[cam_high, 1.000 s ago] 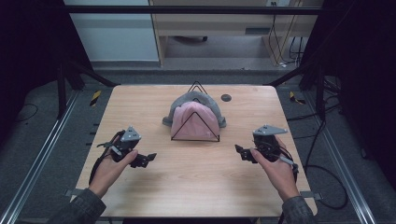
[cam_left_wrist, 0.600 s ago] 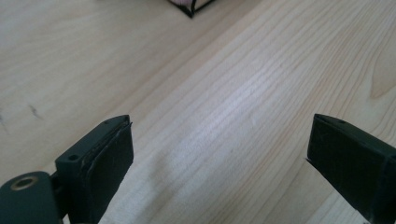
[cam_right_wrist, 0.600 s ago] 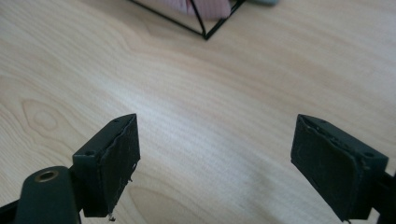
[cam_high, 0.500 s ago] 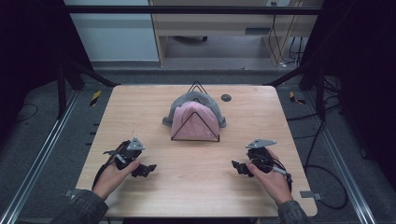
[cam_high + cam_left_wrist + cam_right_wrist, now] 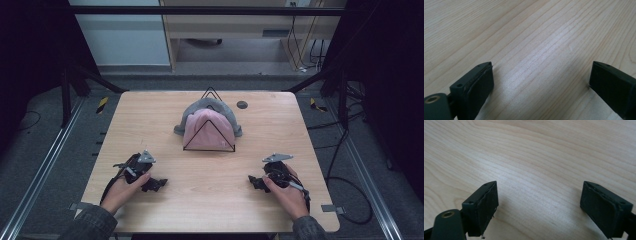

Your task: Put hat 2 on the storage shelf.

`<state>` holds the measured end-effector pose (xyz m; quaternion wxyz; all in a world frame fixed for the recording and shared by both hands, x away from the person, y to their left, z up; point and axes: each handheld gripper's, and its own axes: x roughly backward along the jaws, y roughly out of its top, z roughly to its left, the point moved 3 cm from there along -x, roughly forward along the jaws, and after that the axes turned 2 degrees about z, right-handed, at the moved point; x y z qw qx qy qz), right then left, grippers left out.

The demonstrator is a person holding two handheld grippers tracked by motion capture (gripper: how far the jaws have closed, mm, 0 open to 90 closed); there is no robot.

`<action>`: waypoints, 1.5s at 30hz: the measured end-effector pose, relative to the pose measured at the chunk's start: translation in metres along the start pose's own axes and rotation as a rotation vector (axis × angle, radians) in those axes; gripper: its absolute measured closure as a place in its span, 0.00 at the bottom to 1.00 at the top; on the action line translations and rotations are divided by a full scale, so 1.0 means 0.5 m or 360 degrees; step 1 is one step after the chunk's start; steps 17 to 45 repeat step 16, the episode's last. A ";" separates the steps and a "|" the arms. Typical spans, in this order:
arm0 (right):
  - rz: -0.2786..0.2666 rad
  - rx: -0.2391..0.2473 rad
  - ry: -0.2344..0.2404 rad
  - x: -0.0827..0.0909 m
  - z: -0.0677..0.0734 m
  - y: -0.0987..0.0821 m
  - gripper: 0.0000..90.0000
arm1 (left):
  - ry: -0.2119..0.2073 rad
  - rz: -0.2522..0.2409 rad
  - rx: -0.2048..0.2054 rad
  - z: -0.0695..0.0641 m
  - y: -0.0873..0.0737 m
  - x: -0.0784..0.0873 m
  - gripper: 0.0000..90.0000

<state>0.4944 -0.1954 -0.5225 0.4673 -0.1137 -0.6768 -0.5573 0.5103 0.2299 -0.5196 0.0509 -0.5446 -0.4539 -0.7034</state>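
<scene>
Comparing this moment with the two earlier high views, both grippers have drawn back toward the person's edge of the desk and away from the goods at its centre. The left gripper now lies low over the near-left area of the desk; the right gripper sits low at the near right. Each points inward, toward the other.

Jaws: on both grippers they stand wide apart with nothing between them; the two gripper views show bare wood grain beneath.

Task items: a pink cap rests at the desk's centre, partly overlapping a grey cap behind it. A black wire triangular frame stands at the pink cap, its base bar along the cap's near edge. These items appear unmoved across the three high views. A small dark round object lies on the far side, apart from the caps.

Assessment: the retreat leaves both grippers well apart from the caps, with no contact. In my judgement this is either a rest position or a finish; no handling of the caps is presently under way.
</scene>
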 end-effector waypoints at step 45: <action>-0.0144 0.0038 -0.0096 -0.013 0.002 -0.014 0.10 | 0.0043 -0.0081 -0.0016 0.003 -0.013 -0.005 0.00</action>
